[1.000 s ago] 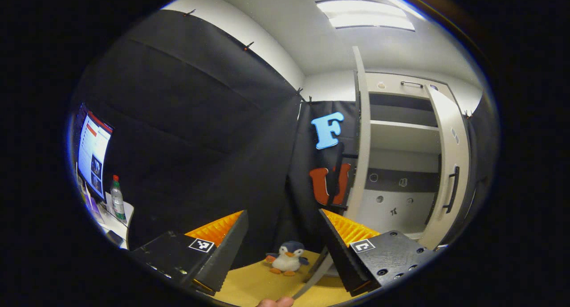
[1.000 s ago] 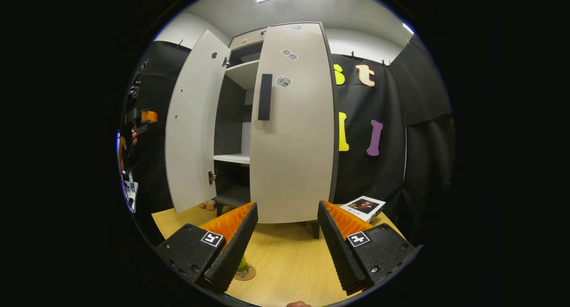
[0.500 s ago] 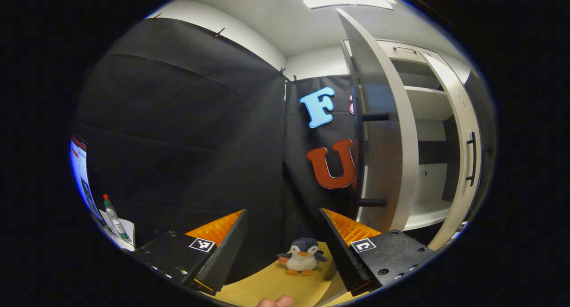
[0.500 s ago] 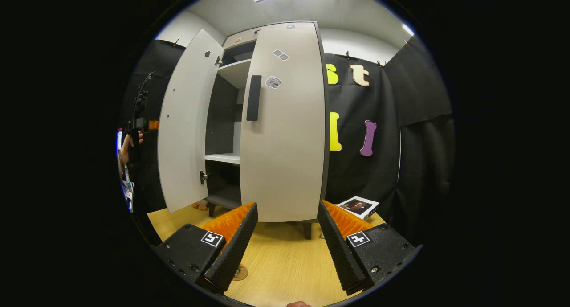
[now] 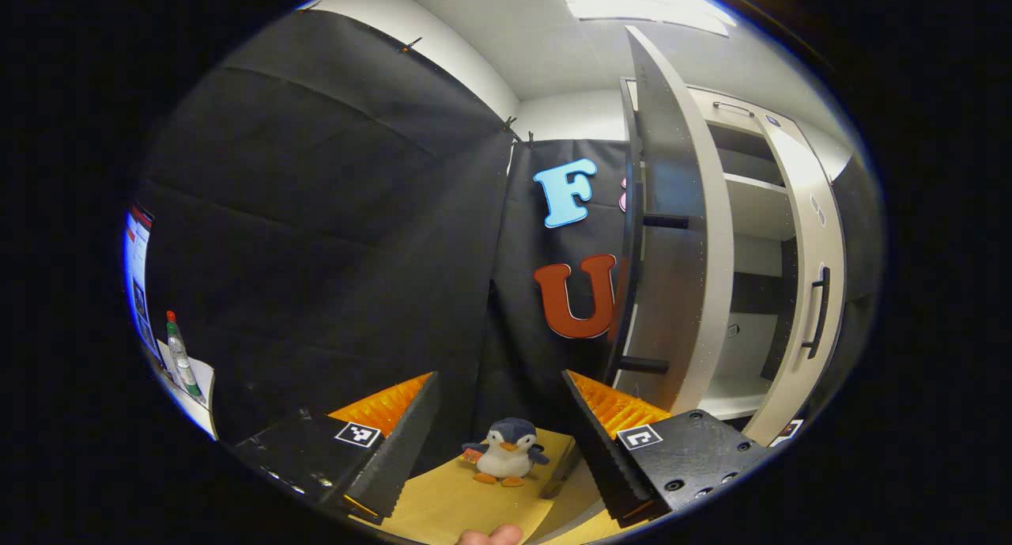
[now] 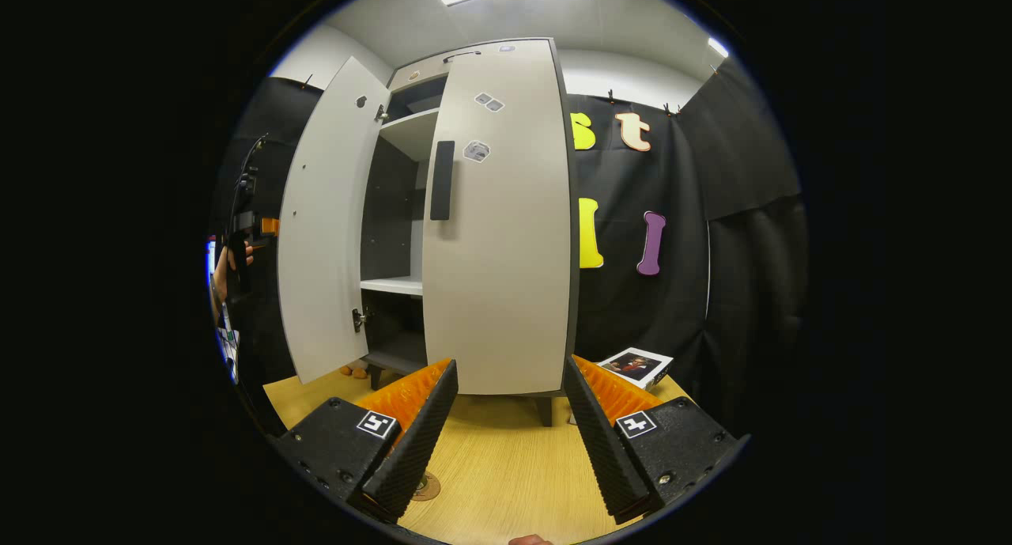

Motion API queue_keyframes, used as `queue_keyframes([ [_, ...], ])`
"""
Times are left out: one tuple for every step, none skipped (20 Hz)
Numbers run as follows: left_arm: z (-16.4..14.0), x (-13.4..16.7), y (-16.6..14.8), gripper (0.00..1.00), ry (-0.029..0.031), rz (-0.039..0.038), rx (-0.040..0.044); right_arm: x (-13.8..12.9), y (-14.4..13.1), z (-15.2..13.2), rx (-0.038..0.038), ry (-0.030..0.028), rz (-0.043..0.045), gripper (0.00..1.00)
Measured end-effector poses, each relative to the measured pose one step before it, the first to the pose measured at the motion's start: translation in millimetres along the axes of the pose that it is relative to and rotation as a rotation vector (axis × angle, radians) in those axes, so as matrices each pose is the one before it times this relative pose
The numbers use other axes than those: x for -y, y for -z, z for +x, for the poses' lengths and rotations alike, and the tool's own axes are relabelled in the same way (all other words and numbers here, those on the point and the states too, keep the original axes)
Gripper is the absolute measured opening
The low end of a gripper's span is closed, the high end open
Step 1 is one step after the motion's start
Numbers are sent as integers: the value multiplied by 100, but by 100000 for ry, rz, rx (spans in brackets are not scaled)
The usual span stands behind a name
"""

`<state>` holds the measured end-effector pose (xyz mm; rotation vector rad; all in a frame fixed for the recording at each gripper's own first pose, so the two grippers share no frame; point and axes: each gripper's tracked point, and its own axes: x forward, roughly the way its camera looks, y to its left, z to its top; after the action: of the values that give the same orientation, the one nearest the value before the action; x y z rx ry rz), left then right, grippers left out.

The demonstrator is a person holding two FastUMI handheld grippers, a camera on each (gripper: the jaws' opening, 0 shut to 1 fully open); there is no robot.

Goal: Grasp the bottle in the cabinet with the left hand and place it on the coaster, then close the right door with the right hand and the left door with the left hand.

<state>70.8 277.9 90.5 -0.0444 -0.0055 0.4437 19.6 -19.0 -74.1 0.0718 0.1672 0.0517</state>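
**Left door still to be swung shut**

Behind the open left door [image 5: 672, 236], the left claw [image 5: 500, 430] hangs with its jaws wide and empty, pointed at the booth's corner. The door stands edge-on to the claw's right, its long axis upright, its handle side facing this claw; judging from that, the closing push has to go rightward toward the cabinet [image 5: 759, 213]. A toy penguin [image 5: 506, 452] sits on the desk [image 5: 466, 505] between the fingers.

The right gripper view shows the cabinet front-on: the right door [image 6: 498, 236] looks closed or nearly so, the left door's inner face stands ajar, and the coaster [image 6: 427, 486] lies just behind the wide, empty right claw [image 6: 506, 434]. Whether the bottle stands on it cannot be told. The left claw appears far left, beyond the door.
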Motion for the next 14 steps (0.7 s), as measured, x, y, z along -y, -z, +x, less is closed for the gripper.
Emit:
queue_keyframes([
  [53, 100, 81, 93, -551, 2325, -122, -12, 33, 23, -214, -66, 238, 83],
  [-88, -55, 0, 93, 200, 1834, 64, 31, 3, 11, -179, -109, 67, 83],
  [33, 120, 41, 93, 961, 966, -91, 14, 168, -72, -170, 144, -119, 83],
  [-52, 143, -101, 93, 988, -43, 119, 85, 28, -86, -186, 206, -91, 83],
  [-70, 185, -64, 92, 670, -604, -447, 20, 130, 6, -331, -10, 5, 83],
  [-158, 288, 38, 93, 1130, -640, -640, 38, 49, 35, -517, -76, 134, 83],
  [-277, 392, 116, 93, 762, -338, -357, -9, 61, -19, -207, 6, 333, 83],
  [-251, 204, 1, 93, -105, 721, 430, -76, -89, -83, 56, -126, 580, 83],
  [-162, 357, -111, 93, -46, 2106, 966, -37, -115, -125, 328, -11, 356, 83],
  [-138, 556, -108, 93, 831, 1831, 511, 55, -204, -94, 478, 289, -199, 83],
  [-115, 640, -137, 93, 1797, 1009, 38, 116, -71, -92, 430, 479, -527, 83],
  [-161, 770, 13, 93, 2219, -84, -300, 152, -33, -56, 129, 473, -469, 83],
  [-180, 807, -9, 93, 1903, -626, -337, 109, 46, -153, -136, 249, -246, 83],
  [-45, 593, 113, 93, 1307, -167, 304, 180, 24, -158, -187, 477, 164, 83],
])
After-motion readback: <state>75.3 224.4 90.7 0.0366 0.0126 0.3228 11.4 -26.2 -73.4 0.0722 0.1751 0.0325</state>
